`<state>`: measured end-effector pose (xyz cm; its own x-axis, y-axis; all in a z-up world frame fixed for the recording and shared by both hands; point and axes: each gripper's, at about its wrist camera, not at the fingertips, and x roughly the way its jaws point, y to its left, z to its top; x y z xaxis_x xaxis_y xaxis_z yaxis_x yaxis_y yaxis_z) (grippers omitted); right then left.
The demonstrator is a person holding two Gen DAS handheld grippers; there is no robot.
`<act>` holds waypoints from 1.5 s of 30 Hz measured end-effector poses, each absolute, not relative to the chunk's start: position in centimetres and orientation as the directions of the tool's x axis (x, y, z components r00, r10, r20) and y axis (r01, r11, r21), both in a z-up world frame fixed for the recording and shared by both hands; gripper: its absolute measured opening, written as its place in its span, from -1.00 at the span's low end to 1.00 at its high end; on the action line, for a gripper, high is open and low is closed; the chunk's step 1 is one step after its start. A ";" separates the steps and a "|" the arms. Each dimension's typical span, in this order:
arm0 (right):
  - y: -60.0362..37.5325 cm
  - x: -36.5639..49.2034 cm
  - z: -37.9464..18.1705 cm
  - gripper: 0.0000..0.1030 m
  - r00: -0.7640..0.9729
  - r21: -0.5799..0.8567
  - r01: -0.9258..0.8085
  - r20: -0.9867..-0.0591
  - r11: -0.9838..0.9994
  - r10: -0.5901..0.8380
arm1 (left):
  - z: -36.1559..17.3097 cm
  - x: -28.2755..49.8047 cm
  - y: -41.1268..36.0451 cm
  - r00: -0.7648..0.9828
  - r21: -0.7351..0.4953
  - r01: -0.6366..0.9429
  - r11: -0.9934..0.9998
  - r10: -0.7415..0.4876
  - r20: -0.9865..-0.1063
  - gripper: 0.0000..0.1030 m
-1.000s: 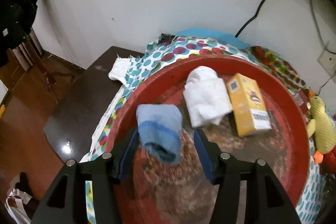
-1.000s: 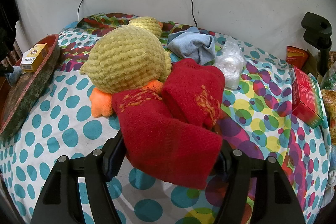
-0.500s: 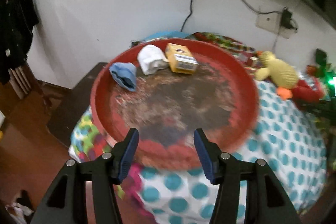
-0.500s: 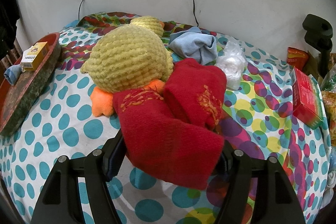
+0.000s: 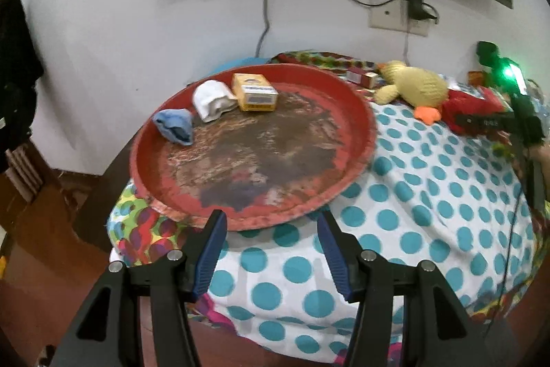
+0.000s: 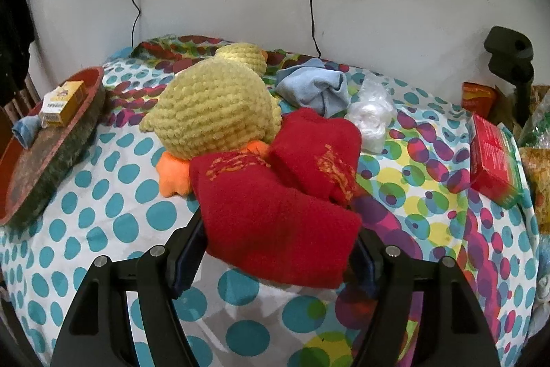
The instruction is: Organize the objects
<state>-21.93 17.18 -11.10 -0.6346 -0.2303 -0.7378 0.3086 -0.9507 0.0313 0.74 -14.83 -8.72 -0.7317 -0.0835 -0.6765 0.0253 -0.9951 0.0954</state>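
While the left gripper (image 5: pixel 271 241) is held with its jaws spread and nothing between them, just short of the red tray's (image 5: pixel 357 112) near rim, the right gripper (image 6: pixel 278 250) is seen with its jaws clenched on a red towel (image 6: pixel 275 222) bearing orange embroidery too blurred to be read. Both tray and towel are carried by the bench, which is draped in a polka-dot cloth (image 5: pixel 412 188). Along the tray's far-left side a rolled blue sock (image 5: pixel 174 125), a rolled white sock (image 5: pixel 213 100) and a yellow cigarette pack (image 5: pixel 254 92) are lined up; the pack's print cannot be made out. Behind the towel, touching it, a yellow plush duck (image 6: pixel 216 116) is lying.
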 end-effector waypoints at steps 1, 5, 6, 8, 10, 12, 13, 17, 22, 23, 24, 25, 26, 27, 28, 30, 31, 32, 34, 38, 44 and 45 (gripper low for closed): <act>17.3 -21.8 -11.0 0.38 -0.635 0.039 0.307 -0.736 -0.951 -0.235 | -8.8 0.8 -14.7 -0.730 0.094 0.015 -0.995 -0.076 -0.679 0.09; 17.1 -21.9 -10.9 0.55 -0.648 0.048 0.287 -0.725 -0.957 -0.231 | -9.0 0.9 -14.4 -0.723 0.081 -0.003 -0.997 -0.054 -0.689 0.09; 17.2 -21.9 -10.8 0.55 -0.650 0.047 0.282 -0.725 -0.958 -0.227 | -9.2 0.8 -14.4 -0.718 0.084 0.001 -0.996 -0.059 -0.693 0.09; 17.1 -21.8 -10.9 0.51 -0.652 0.043 0.267 -0.727 -0.963 -0.213 | -9.4 0.7 -14.6 -0.712 0.079 0.001 -0.997 -0.057 -0.700 0.09; 16.9 -21.6 -10.9 0.30 -0.656 0.028 0.259 -0.728 -0.965 -0.197 | -9.7 0.6 -14.8 -0.703 0.071 0.010 -0.997 -0.058 -0.709 0.09; 16.5 -21.4 -10.9 0.12 -0.658 0.010 0.255 -0.731 -0.967 -0.181 | -9.7 0.6 -15.3 -0.699 0.026 0.012 -1.000 -0.027 -0.715 0.09; 16.2 -21.2 -10.9 0.04 -0.659 -0.002 0.263 -0.730 -0.965 -0.178 | -9.8 0.5 -15.5 -0.695 0.015 0.018 -1.000 -0.023 -0.719 0.09; 15.4 -20.5 -10.9 -0.12 -0.664 -0.041 0.252 -0.734 -0.967 -0.142 | -9.8 0.6 -15.4 -0.693 0.038 0.025 -0.999 -0.045 -0.719 0.09; 15.7 -19.9 -10.5 -0.31 -0.654 0.007 0.214 -0.741 -0.977 -0.149 | -9.6 0.6 -16.1 -0.691 -0.015 0.037 -0.999 -0.014 -0.722 0.09; 15.8 -19.6 -10.3 -0.34 -0.652 0.024 0.211 -0.741 -0.977 -0.159 | -9.6 0.7 -16.3 -0.693 -0.026 0.042 -0.999 -0.010 -0.721 0.09; 15.9 -19.4 -10.2 -0.36 -0.652 0.037 0.207 -0.740 -0.978 -0.166 | -9.5 0.7 -16.5 -0.694 -0.029 0.049 -0.998 -0.013 -0.720 0.09; 16.0 -19.1 -10.1 -0.37 -0.649 0.052 0.204 -0.740 -0.978 -0.175 | -9.5 0.7 -16.5 -0.693 -0.023 0.054 -0.998 -0.021 -0.721 0.09; 16.1 -18.8 -10.0 -0.38 -0.645 0.067 0.203 -0.741 -0.977 -0.185 | -9.4 0.7 -16.6 -0.693 -0.019 0.058 -0.998 -0.027 -0.720 0.09; 16.2 -18.4 -9.9 -0.39 -0.644 0.075 0.200 -0.741 -0.977 -0.189 | -9.4 0.7 -16.6 -0.694 -0.021 0.063 -0.998 -0.028 -0.720 0.09; 16.2 -18.1 -9.8 -0.39 -0.641 0.076 0.200 -0.744 -0.977 -0.189 | -9.5 0.6 -16.7 -0.690 -0.024 0.064 -0.998 -0.027 -0.723 0.09; 16.3 -17.5 -9.7 -0.39 -0.637 0.087 0.205 -0.744 -0.975 -0.201 | -9.7 0.5 -16.7 -0.680 -0.032 0.066 -0.997 -0.022 -0.733 0.09; 16.4 -17.0 -9.5 -0.39 -0.638 0.096 0.205 -0.741 -0.974 -0.208 | -9.9 0.5 -16.6 -0.675 -0.034 0.067 -0.997 -0.020 -0.737 0.09; 16.4 -16.7 -9.4 -0.39 -0.638 0.101 0.206 -0.740 -0.973 -0.212 | -10.0 0.5 -16.6 -0.674 -0.035 0.066 -0.997 -0.019 -0.739 0.09; 16.4 -16.1 -9.1 -0.39 -0.638 0.107 0.213 -0.738 -0.971 -0.221 | -10.0 0.5 -16.4 -0.673 -0.030 0.065 -0.997 -0.022 -0.739 0.09; 16.1 -15.3 -8.6 -0.39 -0.638 0.109 0.227 -0.734 -0.968 -0.232 | -9.8 0.7 -16.0 -0.683 -0.004 0.056 -0.998 -0.035 -0.730 0.09; 14.9 -14.7 -7.8 -0.39 -0.628 0.104 0.248 -0.740 -0.963 -0.241 | -9.8 0.8 -15.8 -0.680 -0.001 0.052 -0.999 -0.035 -0.733 0.09; 14.5 -14.6 -7.5 -0.39 -0.628 0.105 0.252 -0.739 -0.962 -0.245 | -9.7 0.8 -15.8 -0.681 -0.002 0.049 -0.999 -0.032 -0.732 0.09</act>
<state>-14.55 14.52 -7.54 -0.6277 -0.2450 -0.7389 0.2521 -0.9620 0.1049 0.76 -15.81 -9.73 -0.6807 -0.0322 -0.7318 0.0493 -0.9988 -0.0019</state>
